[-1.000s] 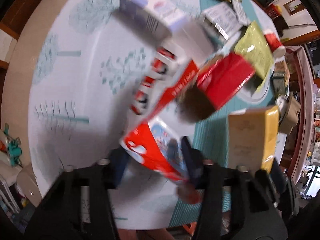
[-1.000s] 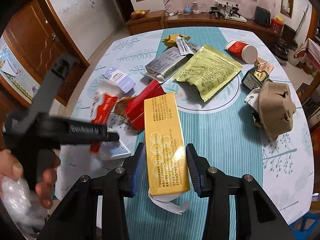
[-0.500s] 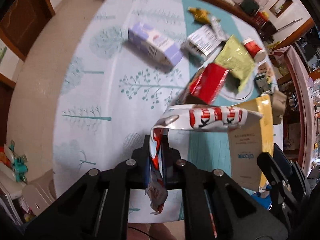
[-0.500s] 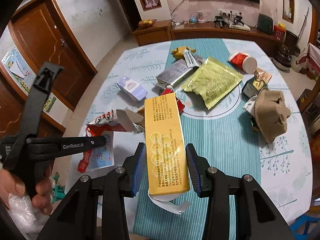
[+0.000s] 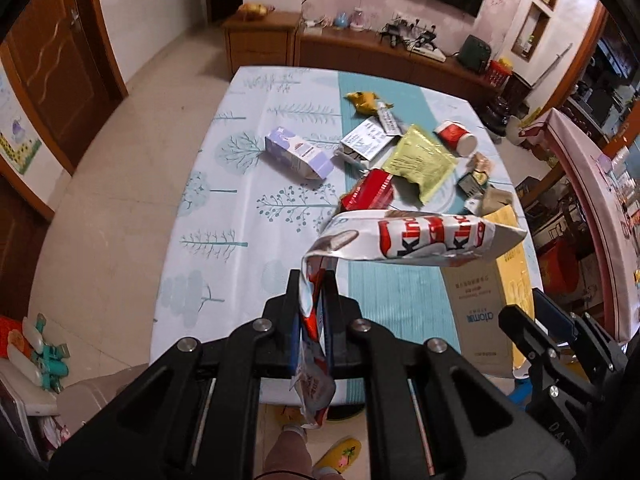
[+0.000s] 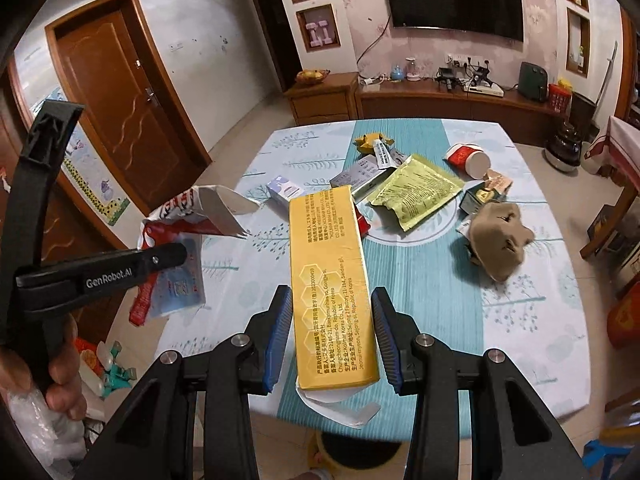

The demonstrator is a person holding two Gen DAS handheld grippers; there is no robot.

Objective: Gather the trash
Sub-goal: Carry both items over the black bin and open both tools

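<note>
**Both grippers loaded above a littered table**

The left gripper (image 5: 311,300) has its jaws pinched tight on a red-and-white wrapper (image 5: 412,240). One end of the wrapper is clamped between the pads and hangs out below them, while the rest bends up and stretches off to the right, clear of the table (image 5: 224,216). In the right wrist view the same wrapper (image 6: 192,216) hangs in the air at the left, beside the hand (image 6: 60,364) that grips the left tool's handle.

The right gripper (image 6: 331,332) holds a yellow box (image 6: 330,280) at a middling width, its blue pads pressed against the box's long sides near the close end. The box points away over the teal runner, tilted a little leftward, and a white flap hangs from its near end (torn open, by the look of it).

More rubbish lies on the table: a purple carton (image 5: 298,156) on its side, a red pack (image 5: 370,192) just beside a yellow-green pouch (image 5: 420,162), a silver packet (image 5: 366,142) behind them, a small yellow wrapper (image 5: 362,102) near the far edge, and a red paper cup (image 6: 468,158) tipped over at the right. A crumpled brown bag (image 6: 500,240) sits near the right edge, touching a small dark box (image 6: 480,198).
</note>
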